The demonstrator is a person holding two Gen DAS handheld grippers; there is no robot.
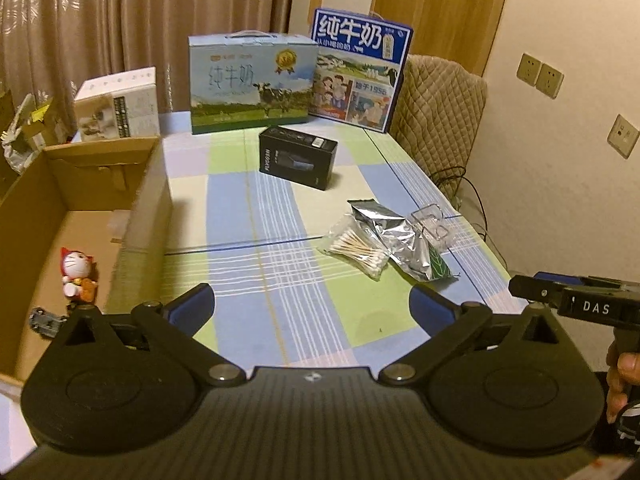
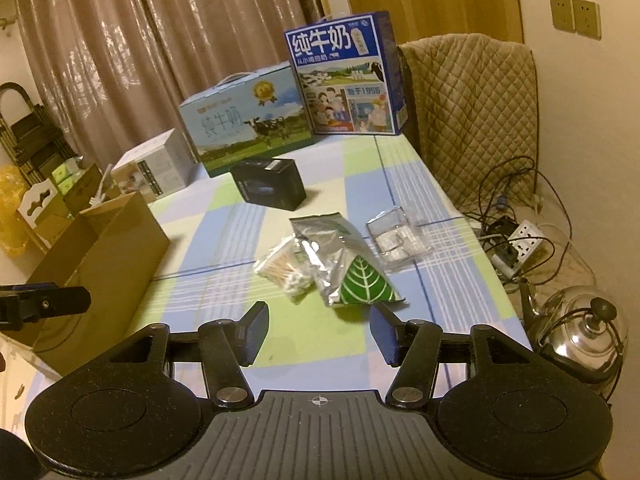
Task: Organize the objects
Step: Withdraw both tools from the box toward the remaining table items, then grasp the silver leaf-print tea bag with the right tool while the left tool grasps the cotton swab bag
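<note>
Table (image 2: 248, 240) under blue, green and white checked cloth. Ahead of right gripper (image 2: 319, 334): cotton swab bag (image 2: 282, 268), touching silver foil pouch with green leaf (image 2: 340, 268); clear plastic packet (image 2: 398, 236) just right of those. Further ahead: black box (image 2: 268, 186), then two milk cartons (image 2: 248, 116) (image 2: 346, 76) and white box (image 2: 154, 168). Open cardboard box (image 2: 108, 256) to the left.

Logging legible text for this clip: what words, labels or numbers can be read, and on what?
"纯牛奶" and "1956": dark blue milk carton.
"纯牛奶", faint: light blue milk carton.
"DAS": right gripper body.
Black box: side lettering too blurred.
White box: print too small.
Foil pouch: leaf pattern only, no readable text.
</note>
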